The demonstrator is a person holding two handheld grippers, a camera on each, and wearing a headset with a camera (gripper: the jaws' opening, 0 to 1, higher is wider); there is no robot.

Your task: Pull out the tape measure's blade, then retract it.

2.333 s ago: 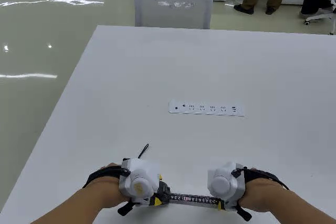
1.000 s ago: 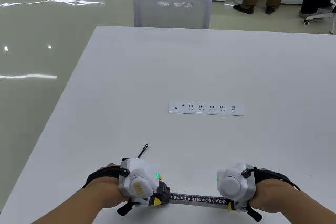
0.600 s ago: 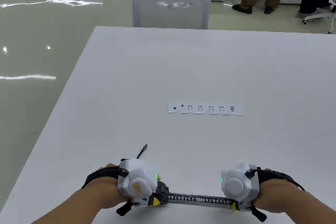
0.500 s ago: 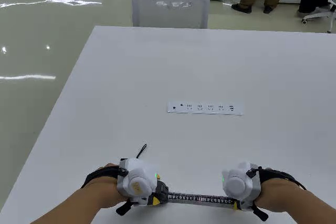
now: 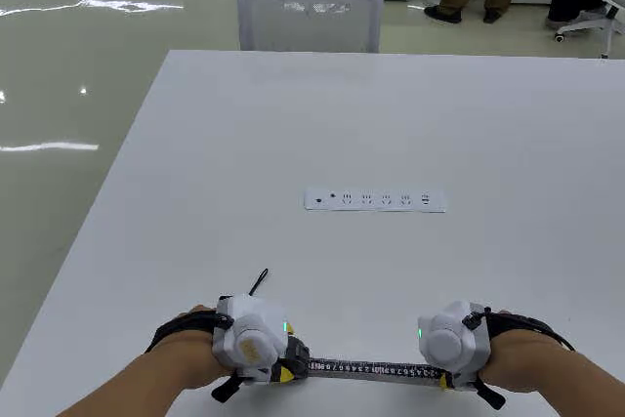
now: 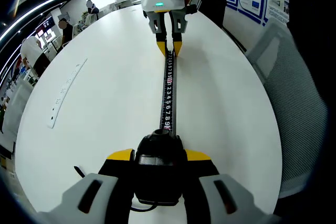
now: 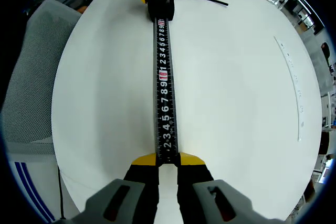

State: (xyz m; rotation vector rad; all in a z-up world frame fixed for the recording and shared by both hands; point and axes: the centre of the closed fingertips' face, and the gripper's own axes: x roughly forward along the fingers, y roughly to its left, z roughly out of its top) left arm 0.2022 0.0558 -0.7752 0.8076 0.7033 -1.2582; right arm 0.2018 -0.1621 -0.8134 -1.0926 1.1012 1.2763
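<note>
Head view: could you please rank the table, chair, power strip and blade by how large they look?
1. table
2. chair
3. power strip and blade: they look about alike in length. The strip looks wider, but the blade is nearer the camera, so I leave them unranked.

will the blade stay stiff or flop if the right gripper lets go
Probably fairly stiff: the blade runs straight from the case to its tip, no visible sag. Likely springy: released by the right gripper, it may snap back toward the left gripper holding the case.
</note>
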